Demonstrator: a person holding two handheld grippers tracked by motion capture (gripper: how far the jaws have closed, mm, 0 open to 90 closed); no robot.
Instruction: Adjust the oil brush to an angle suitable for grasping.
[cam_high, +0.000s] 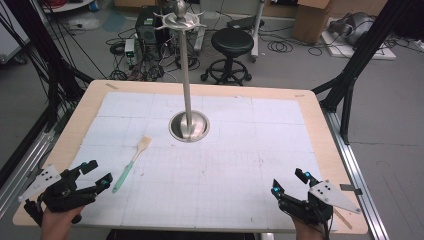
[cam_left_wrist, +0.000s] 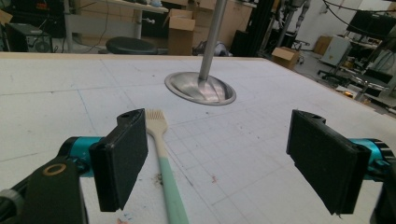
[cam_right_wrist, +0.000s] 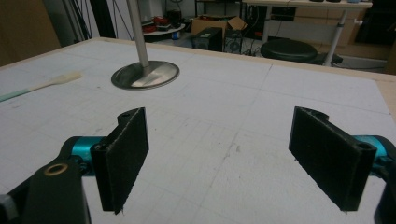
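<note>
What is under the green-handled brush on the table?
The brush lies flat on the white gridded mat. The mat covers the wooden table beneath, except at its edges.

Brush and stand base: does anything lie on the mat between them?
Nothing. In the high view the white mat is bare between the brush and the stand base; the left gripper view shows likewise.
</note>
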